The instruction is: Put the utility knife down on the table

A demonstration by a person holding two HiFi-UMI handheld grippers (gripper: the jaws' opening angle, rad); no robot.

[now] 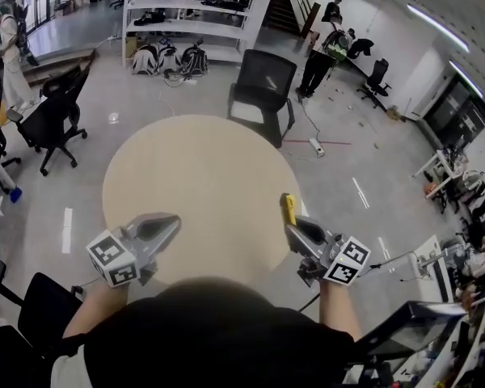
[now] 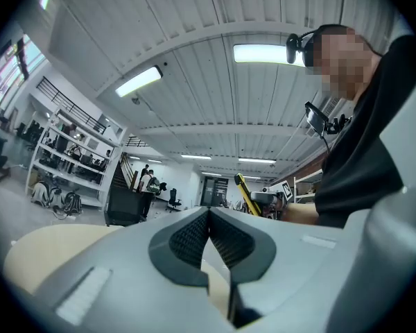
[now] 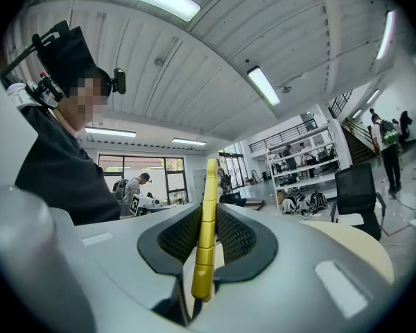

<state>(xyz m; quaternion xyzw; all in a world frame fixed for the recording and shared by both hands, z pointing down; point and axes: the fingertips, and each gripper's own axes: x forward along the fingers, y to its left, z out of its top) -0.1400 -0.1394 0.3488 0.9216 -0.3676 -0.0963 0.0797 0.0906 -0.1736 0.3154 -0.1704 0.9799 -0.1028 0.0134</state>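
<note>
Clamping the yellow utility knife [image 3: 206, 241] between its fingers, the right gripper [image 1: 294, 226] hovers above the near edge of the round table [image 1: 186, 176], while the left gripper [image 1: 175, 221] has its fingers pressed together, empty.

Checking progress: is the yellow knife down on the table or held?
Held: the right gripper has its jaws shut on the knife, clear of the table.

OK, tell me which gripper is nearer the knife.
Right. The right gripper is clamped on the knife; the left gripper, shut and empty, is well off to its left in the head view.
</note>
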